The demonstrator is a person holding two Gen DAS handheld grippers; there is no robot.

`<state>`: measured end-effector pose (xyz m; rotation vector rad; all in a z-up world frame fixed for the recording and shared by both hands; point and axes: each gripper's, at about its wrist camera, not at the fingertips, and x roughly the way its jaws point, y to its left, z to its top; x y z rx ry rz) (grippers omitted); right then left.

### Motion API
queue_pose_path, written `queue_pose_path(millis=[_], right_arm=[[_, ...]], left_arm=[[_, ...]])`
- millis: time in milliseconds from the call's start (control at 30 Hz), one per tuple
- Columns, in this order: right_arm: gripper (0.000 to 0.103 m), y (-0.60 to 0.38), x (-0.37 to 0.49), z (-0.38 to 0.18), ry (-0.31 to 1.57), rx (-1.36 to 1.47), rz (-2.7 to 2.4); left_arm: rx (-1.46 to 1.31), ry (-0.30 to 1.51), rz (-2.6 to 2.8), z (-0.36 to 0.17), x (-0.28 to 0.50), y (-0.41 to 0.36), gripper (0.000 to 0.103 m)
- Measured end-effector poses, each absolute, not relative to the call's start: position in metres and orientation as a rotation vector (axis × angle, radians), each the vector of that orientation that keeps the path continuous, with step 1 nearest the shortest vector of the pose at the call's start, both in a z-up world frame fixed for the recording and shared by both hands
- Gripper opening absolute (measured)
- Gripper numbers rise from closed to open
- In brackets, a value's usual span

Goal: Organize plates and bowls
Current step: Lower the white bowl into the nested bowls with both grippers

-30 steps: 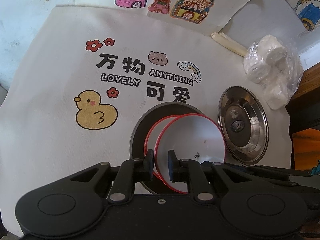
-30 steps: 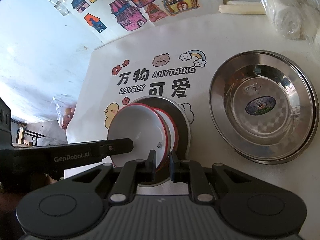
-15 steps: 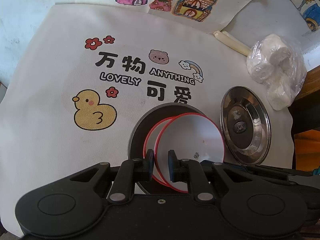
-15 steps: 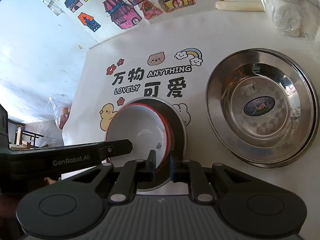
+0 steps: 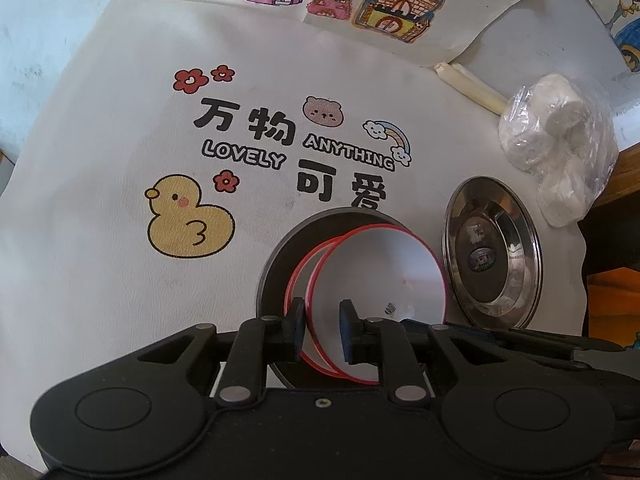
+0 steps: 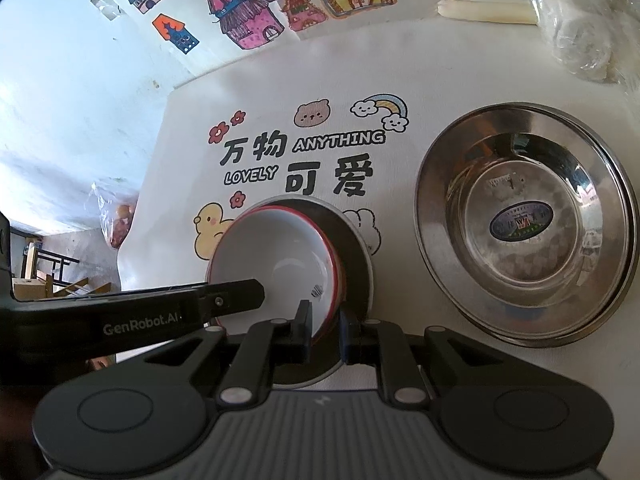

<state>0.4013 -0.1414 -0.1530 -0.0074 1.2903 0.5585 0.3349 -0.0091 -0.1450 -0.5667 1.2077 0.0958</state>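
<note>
Stacking the white bowls

My left tongs (image 5: 322, 330) are opening around the top bowl's (image 5: 380, 280) rim; my right tongs (image 6: 323, 330) pinch the bowl (image 6: 334, 258) beneath.

I see a white cloth (image 5: 100, 208) with a yellow duck (image 5: 188, 220), red flowers, a bear, a rainbow cloud and "LOVELY ANYTHING" text. Behind it lies a sheet of coloured house drawings (image 6: 256, 12). A cream stick-like bundle (image 5: 470, 88) sits near a clear plastic bag of white rolls (image 5: 560, 140). I can't tell what the clutter (image 6: 52, 276) on the floor at far left is.
</note>
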Motion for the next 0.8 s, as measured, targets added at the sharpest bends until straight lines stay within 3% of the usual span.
queue_pose_path(millis=[800], right_arm=[[0.019,-0.1359,0.4023,-0.153,1.295,-0.082,0.583]], left_arm=[[-0.608,1.199,0.104,-0.142,0.3302,-0.0087,0.027]])
